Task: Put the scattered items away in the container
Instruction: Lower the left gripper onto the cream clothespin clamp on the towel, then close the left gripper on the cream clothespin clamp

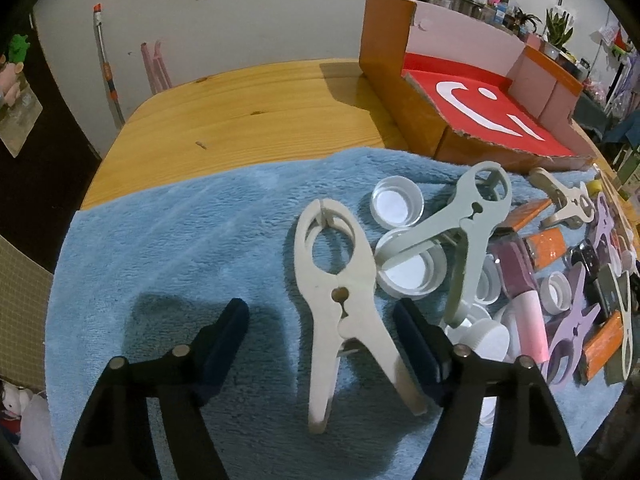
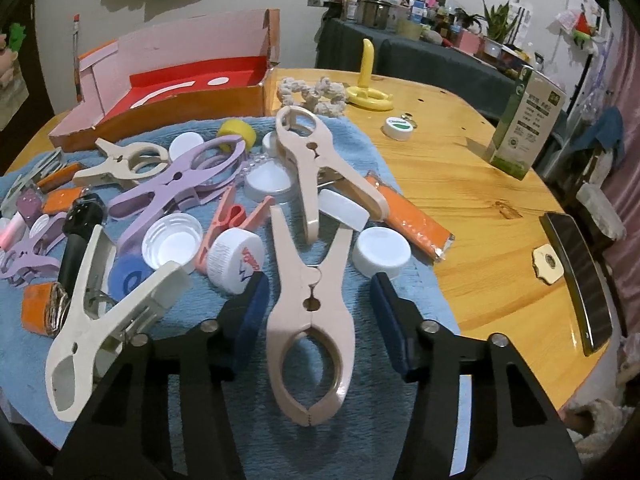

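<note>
The rounded pale wooden surface point(image 2: 460, 184) carries a fluffy blue towel point(image 1: 180, 240) spread over its near part. At the far edge of the towel stands the open orange cardboard box with a red floor and a white smile mark point(image 1: 472, 112) — nothing lies in it. On the towel is a heap of scattered items: large plastic clips in cream, grey-green, lilac and pink, white bottle caps point(image 1: 396, 202), orange foil-wrapped bars point(image 2: 412, 216) and a black tube point(image 2: 78, 236).

The left claw point(image 1: 322, 326) hangs over the towel's near part with its dark blue pads well apart. Between them lies a cream-white plastic clip point(image 1: 340, 292), handles towards the camera; the right pad stands just beside one handle, the left pad clear of it, so nothing is gripped.

The right claw point(image 2: 318, 304) sits near the towel's right edge, about half open, straddling a pale pink plastic clip point(image 2: 310, 320) whose round mouth points at the camera. The left pad is close against the clip's waist — whether it touches cannot be told; the right pad is apart.
</note>
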`<state>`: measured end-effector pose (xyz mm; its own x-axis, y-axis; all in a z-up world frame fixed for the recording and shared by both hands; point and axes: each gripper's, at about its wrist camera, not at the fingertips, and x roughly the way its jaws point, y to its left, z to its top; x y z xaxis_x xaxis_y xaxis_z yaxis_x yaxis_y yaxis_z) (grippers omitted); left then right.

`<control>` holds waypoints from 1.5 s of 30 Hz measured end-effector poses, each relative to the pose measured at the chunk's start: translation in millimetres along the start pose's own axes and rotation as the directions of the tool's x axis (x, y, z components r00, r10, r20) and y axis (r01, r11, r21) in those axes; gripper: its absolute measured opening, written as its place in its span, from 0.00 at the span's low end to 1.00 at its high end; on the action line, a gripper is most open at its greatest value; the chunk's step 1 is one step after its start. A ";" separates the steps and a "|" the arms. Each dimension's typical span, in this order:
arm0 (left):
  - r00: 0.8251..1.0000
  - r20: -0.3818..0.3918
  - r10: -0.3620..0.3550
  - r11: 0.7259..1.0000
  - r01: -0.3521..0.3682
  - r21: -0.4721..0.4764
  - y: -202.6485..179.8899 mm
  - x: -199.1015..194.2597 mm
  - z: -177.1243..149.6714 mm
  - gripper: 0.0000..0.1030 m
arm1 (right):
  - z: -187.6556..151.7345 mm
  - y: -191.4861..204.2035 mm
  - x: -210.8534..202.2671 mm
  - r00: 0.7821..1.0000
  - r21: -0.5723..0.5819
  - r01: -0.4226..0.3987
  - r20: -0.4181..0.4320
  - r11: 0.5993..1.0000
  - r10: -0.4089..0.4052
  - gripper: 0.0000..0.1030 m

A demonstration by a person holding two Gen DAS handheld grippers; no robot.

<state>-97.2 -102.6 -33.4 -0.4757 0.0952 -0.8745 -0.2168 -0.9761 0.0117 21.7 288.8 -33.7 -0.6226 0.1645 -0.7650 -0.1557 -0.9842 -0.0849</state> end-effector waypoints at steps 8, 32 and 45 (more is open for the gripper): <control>1.000 0.001 -0.022 1.000 0.022 0.003 -1.7 -2.1 0.2 0.61 | 0.5 4.2 -0.7 1.000 -0.013 -0.014 0.000 1.000 0.014 0.37; 1.000 0.004 -0.028 1.000 0.028 -0.011 -1.8 -5.4 0.5 0.37 | 0.5 4.6 -0.5 1.000 -0.007 -0.024 -0.004 1.000 0.024 0.33; 0.999 0.030 -0.031 0.999 0.031 -0.013 0.0 -12.6 1.0 0.36 | 0.0 5.1 -0.6 1.000 -0.007 -0.026 -0.002 1.000 0.026 0.33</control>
<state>-92.0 -103.6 -21.9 -0.4944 0.1312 -0.8592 -0.2205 -0.9751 -0.0220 21.3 283.7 -33.6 -0.6250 0.1383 -0.7683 -0.1336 -0.9886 -0.0692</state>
